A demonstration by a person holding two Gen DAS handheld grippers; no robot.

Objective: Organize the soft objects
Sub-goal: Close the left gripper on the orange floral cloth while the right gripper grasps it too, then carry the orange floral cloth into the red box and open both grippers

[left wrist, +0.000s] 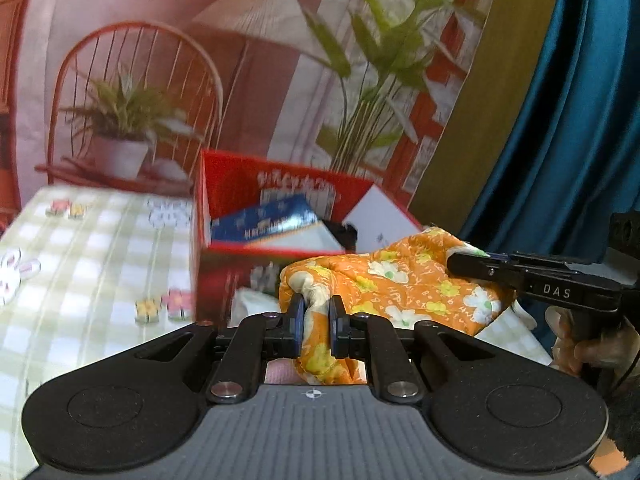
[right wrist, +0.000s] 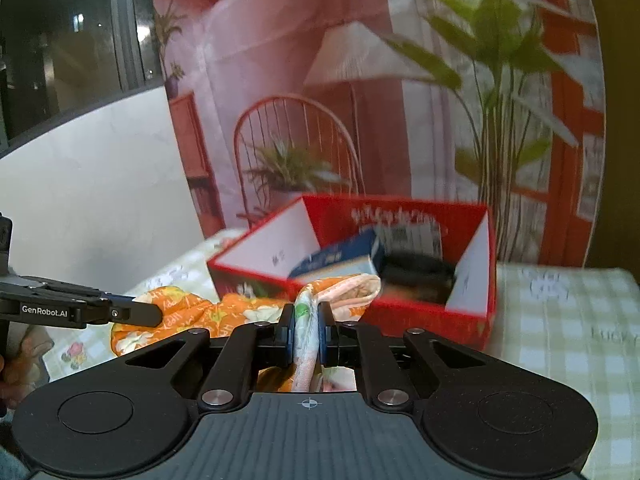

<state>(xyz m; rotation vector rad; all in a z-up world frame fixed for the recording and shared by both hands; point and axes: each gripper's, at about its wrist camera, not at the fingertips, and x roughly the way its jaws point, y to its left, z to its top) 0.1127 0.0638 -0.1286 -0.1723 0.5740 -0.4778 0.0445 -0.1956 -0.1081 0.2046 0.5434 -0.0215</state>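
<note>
An orange cloth with white and yellow flowers hangs between both grippers above the table. My left gripper is shut on one bunched edge of it. My right gripper is shut on another edge, where the pale lining shows. The cloth also shows in the right wrist view, stretching left toward the other gripper. The right gripper's body shows in the left wrist view at the right. The left gripper's body shows in the right wrist view at the left.
An open red box holding a blue book and a black item stands just behind the cloth; it also shows in the right wrist view. A green checked tablecloth covers the table. A printed backdrop and a teal curtain stand behind.
</note>
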